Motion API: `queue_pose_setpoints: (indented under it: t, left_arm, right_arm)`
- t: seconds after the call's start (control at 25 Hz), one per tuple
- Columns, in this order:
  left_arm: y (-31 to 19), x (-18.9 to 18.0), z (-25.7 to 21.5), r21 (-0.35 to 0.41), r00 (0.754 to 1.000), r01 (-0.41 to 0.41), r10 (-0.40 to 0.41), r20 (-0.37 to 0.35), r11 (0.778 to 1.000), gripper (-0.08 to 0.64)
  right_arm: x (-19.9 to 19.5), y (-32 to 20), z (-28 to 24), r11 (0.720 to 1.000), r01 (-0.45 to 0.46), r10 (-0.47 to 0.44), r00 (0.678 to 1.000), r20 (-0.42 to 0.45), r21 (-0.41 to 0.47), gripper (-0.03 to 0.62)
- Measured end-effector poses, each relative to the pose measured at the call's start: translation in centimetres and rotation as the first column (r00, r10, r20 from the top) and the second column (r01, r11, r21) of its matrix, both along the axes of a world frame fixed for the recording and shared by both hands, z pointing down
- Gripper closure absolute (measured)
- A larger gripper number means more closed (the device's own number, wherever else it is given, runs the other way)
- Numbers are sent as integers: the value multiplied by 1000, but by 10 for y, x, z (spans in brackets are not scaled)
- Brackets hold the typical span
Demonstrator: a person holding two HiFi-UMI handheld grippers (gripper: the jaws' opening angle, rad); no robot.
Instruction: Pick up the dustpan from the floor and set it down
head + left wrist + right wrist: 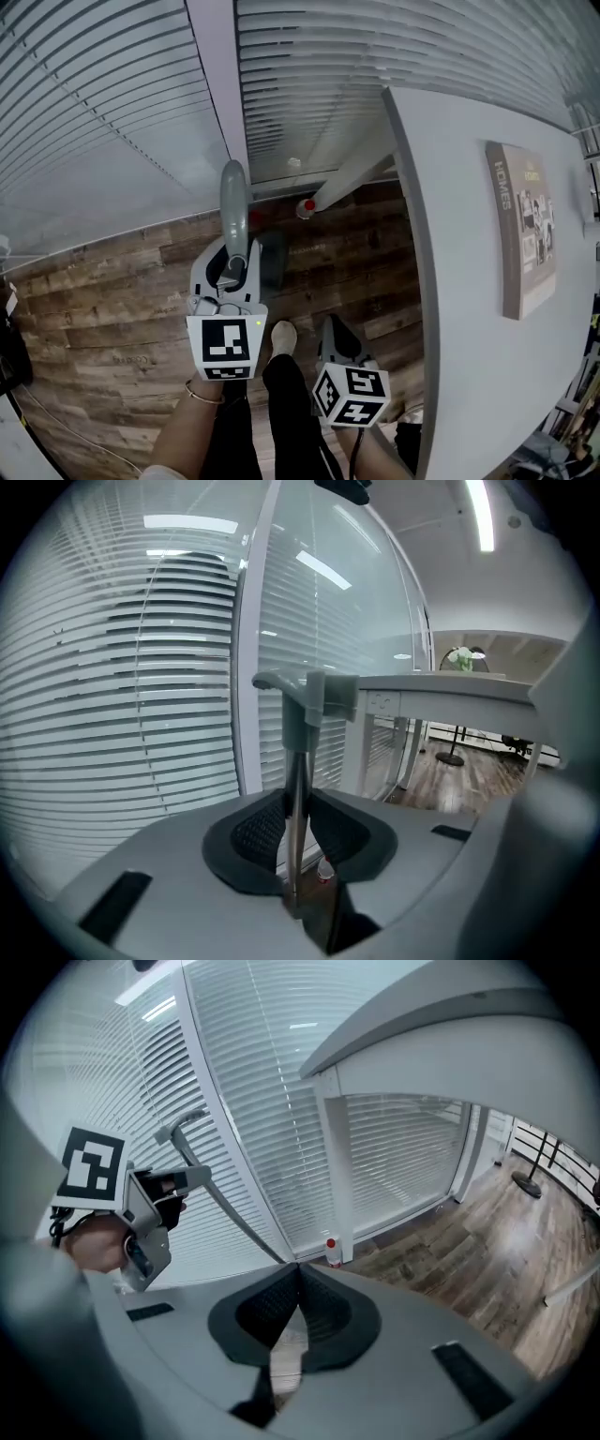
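Your left tongs (232, 270) pinch the dustpan (234, 202) by its upright pole before the blinds (112, 112), right tongs (335, 326) pressed together empty, "HOMES" magazine (525, 225) on the bench (469, 356).

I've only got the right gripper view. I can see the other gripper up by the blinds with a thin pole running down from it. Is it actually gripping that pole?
Observer: Yes. In the left gripper view, the left gripper has both pads pressed on the metal shaft of the dustpan handle.
Operator: Where's the scoop itself?
Observer: The head view shows the scoop below that gripper, over the wood floor. I can't tell whether it touches.
Operator: Anything near it?
Observer: The person's shoe, apart from the scoop in that view.
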State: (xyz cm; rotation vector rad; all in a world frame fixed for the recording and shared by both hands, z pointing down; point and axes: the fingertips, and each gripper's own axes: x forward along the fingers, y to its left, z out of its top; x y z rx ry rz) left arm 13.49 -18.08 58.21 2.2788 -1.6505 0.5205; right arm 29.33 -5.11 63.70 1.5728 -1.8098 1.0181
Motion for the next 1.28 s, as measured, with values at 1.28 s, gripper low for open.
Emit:
queue_pose_setpoints:
  t: [1.28]
  left_arm:
    - [162, -262, -288, 136, 840, 540, -543, -22, 830, 468]
  right_arm:
    - [-280, -52, -302, 738, 530, -605, 793, 63, 419, 560]
